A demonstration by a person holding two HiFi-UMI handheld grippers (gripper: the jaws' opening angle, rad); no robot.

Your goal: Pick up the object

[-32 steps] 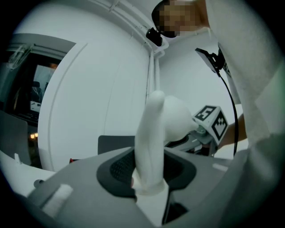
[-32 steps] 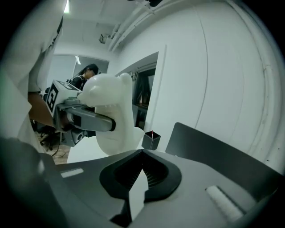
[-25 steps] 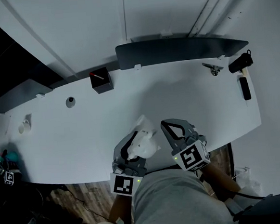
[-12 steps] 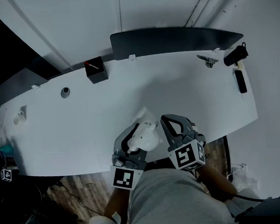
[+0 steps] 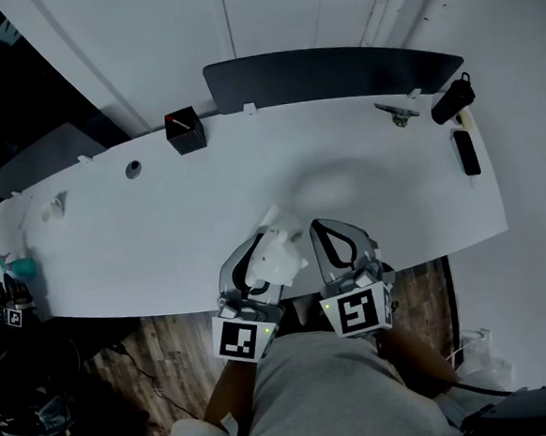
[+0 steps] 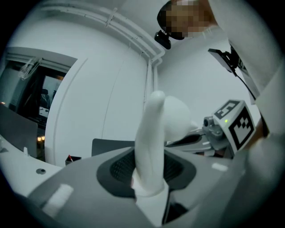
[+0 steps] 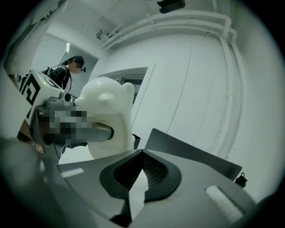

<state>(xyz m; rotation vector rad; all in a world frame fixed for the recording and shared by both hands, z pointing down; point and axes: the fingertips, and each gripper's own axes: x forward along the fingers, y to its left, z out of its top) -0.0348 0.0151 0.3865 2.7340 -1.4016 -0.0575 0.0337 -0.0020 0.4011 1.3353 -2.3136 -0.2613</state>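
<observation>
Left claw (image 5: 255, 264) level, tight on figurine (image 5: 278, 250)

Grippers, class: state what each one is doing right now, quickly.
Left gripper: shut on the white figurine.
Right gripper: shut, holding nothing.

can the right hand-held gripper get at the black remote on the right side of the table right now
Probably yes: the right hand-held gripper is empty, and only bare table lies between it and the remote. Its jaws are shut, so they would have to open first.
</observation>
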